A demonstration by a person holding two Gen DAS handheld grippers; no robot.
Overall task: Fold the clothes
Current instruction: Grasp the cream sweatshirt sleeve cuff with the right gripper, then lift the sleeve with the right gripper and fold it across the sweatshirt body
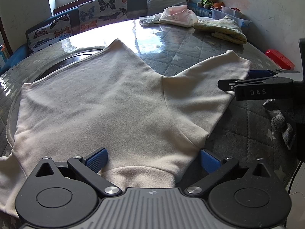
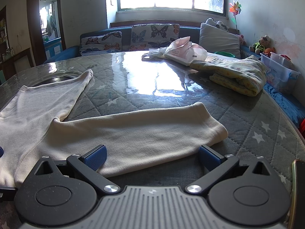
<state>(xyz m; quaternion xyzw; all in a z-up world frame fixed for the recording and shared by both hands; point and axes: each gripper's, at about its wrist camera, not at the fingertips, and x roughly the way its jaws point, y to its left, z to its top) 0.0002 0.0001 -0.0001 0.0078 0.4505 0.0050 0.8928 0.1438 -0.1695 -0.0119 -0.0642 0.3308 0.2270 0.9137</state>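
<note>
A cream long-sleeved top [image 1: 99,105] lies spread flat on the quilted grey table [image 1: 200,43]. My left gripper [image 1: 152,157] is open, its blue pads either side of the collar at the near edge. My right gripper [image 2: 152,156] is open, hovering over the near edge of the right sleeve [image 2: 144,131], which stretches out to the right. The top's body [image 2: 24,114] shows at the left of the right wrist view. The right gripper also shows from the side in the left wrist view [image 1: 253,84], by the sleeve cuff.
A folded yellow-green garment [image 2: 236,76] and a white-pink plastic packet [image 2: 183,53] lie at the table's far right. A red box [image 1: 280,59] sits at the right edge. A sofa with butterfly cushions [image 2: 154,36] stands behind. A clear storage bin [image 2: 280,68] stands on the right.
</note>
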